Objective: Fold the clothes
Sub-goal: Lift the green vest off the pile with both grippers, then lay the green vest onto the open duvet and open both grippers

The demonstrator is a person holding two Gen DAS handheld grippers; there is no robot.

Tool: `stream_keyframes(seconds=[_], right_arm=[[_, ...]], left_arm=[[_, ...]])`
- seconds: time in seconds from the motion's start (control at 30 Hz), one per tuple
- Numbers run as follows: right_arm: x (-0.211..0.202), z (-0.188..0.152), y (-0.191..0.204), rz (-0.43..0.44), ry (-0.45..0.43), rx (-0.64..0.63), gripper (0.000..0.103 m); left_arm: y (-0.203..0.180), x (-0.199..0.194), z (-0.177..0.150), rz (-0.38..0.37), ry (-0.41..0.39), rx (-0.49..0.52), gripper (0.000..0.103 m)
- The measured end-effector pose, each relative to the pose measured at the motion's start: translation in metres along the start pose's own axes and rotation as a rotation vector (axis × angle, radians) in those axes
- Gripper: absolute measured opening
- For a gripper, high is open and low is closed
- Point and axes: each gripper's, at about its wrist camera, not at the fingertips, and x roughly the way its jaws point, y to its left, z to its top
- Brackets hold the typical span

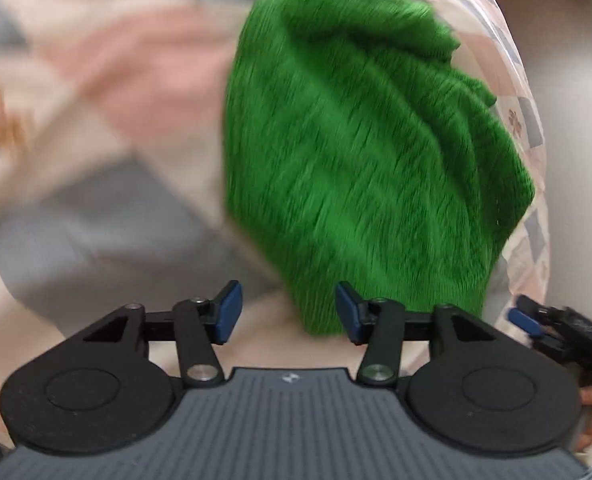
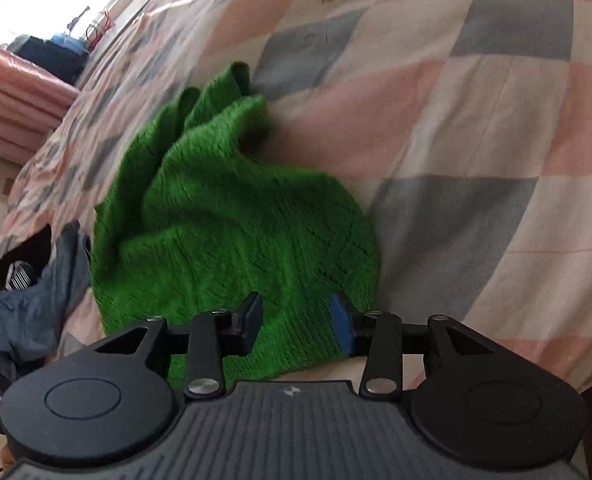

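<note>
Green knit garment [image 2: 232, 220] lies crumpled on checked bed quilt [image 2: 476, 140]. Right tool [image 2: 298, 322] agape, empty, over its near edge. Left tool [image 1: 288, 312] agape, empty, the garment's [image 1: 368, 160] near corner just ahead.

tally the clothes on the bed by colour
green: 1, crumpled green knitted sweater
blue: 1, rumpled blue denim garment at the edge of the checked pink and grey quilt
total: 2
</note>
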Motion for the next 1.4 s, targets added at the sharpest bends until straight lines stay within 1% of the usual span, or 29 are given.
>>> stream_keyframes(seconds=[0.1,0.17,0.2,0.27,0.3,0.33,0.37,0.4,0.43,0.5,0.53,0.6,0.7,0.73,0.8,0.83,0.87,0.9,0.93,1.0,1.03,1.07,1.13,1.2,1.23,1.27,1.33,1.37,1.4], right_arm=[[0.016,-0.012,-0.012,-0.010,-0.012,-0.031,0.052],[0.022,-0.013,-0.021,-0.012,-0.028,-0.018,0.058],[0.025,-0.012,-0.028,-0.002,-0.035,-0.001,0.059],[0.033,-0.012,-0.041,0.017,-0.049,0.034,0.068],[0.037,-0.011,-0.048,0.023,-0.055,0.049,0.069],[0.041,-0.011,-0.054,0.029,-0.063,0.063,0.068],[0.043,-0.012,-0.059,0.048,-0.077,0.078,0.069],[0.045,-0.014,-0.064,0.066,-0.088,0.090,0.069],[0.048,-0.013,-0.064,0.085,-0.079,0.093,0.069],[0.054,-0.012,-0.065,0.131,-0.056,0.101,0.033],[0.058,-0.012,-0.061,0.180,-0.019,0.108,0.009],[0.051,-0.014,-0.048,0.210,0.007,0.083,0.007],[0.010,-0.018,-0.034,0.295,0.008,0.071,0.007],[-0.008,-0.022,-0.033,0.317,0.011,0.075,0.006],[-0.042,-0.035,-0.034,0.294,0.040,0.064,0.006],[-0.051,-0.044,-0.037,0.282,0.074,0.072,0.006],[-0.058,-0.054,-0.042,0.265,0.120,0.101,0.006],[-0.059,-0.065,-0.048,0.228,0.162,0.122,0.007],[-0.059,-0.073,-0.051,0.159,0.188,0.114,0.009],[-0.058,-0.085,-0.054,0.011,0.194,0.072,0.012],[-0.058,-0.087,-0.053,-0.024,0.176,0.050,0.013],[-0.059,-0.087,-0.051,-0.013,0.153,0.041,0.016],[-0.057,-0.088,-0.047,0.037,0.108,0.027,0.024],[-0.047,-0.089,-0.043,0.088,0.091,0.011,0.029],[-0.036,-0.090,-0.038,0.085,0.105,0.002,0.028],[-0.026,-0.090,-0.034,0.065,0.131,-0.011,0.028],[-0.010,-0.091,-0.035,-0.034,0.208,-0.018,0.028],[-0.008,-0.089,-0.037,-0.076,0.230,-0.009,0.029],[-0.009,-0.085,-0.039,-0.102,0.231,0.005,0.029]], left_arm=[[0.013,0.010,-0.019,-0.065,-0.015,-0.051,0.055],[0.020,0.013,-0.024,-0.144,-0.052,-0.105,0.065],[0.024,0.015,-0.022,-0.189,-0.078,-0.142,0.065],[0.034,0.020,-0.017,-0.277,-0.130,-0.217,0.065],[0.039,0.024,-0.014,-0.309,-0.149,-0.250,0.065],[0.043,0.029,-0.010,-0.334,-0.158,-0.275,0.060],[0.044,0.034,-0.006,-0.345,-0.150,-0.285,0.033],[0.041,0.036,-0.003,-0.330,-0.140,-0.275,0.019],[0.038,0.038,0.000,-0.306,-0.133,-0.258,0.017],[0.026,0.026,0.002,-0.287,-0.140,-0.185,0.014],[0.018,0.013,0.002,-0.282,-0.143,-0.139,0.013],[0.005,-0.026,-0.002,-0.290,-0.173,-0.056,0.013],[0.000,-0.088,-0.022,-0.227,-0.221,0.041,0.013],[0.004,-0.100,-0.031,-0.186,-0.212,0.048,0.013],[0.015,-0.112,-0.050,-0.079,-0.161,0.041,0.018],[0.022,-0.108,-0.059,-0.010,-0.123,0.033,0.027],[0.028,-0.104,-0.068,0.063,-0.085,0.026,0.027],[0.033,-0.101,-0.075,0.106,-0.064,0.019,0.026],[0.037,-0.098,-0.081,0.137,-0.050,0.012,0.027],[0.043,-0.098,-0.087,0.138,-0.068,-0.009,0.031],[0.045,-0.098,-0.087,0.135,-0.091,-0.011,0.037],[0.042,-0.092,-0.082,0.132,-0.113,0.000,0.043],[0.035,-0.076,-0.076,0.163,-0.115,0.043,0.044],[0.029,-0.051,-0.067,0.239,-0.050,0.092,0.043],[0.027,-0.042,-0.065,0.285,-0.004,0.113,0.044],[0.027,-0.036,-0.066,0.317,0.029,0.136,0.047],[0.024,-0.044,-0.065,0.352,0.051,0.151,0.048],[0.022,-0.050,-0.061,0.391,0.062,0.153,0.046],[0.016,-0.058,-0.055,0.460,0.057,0.184,0.042]])
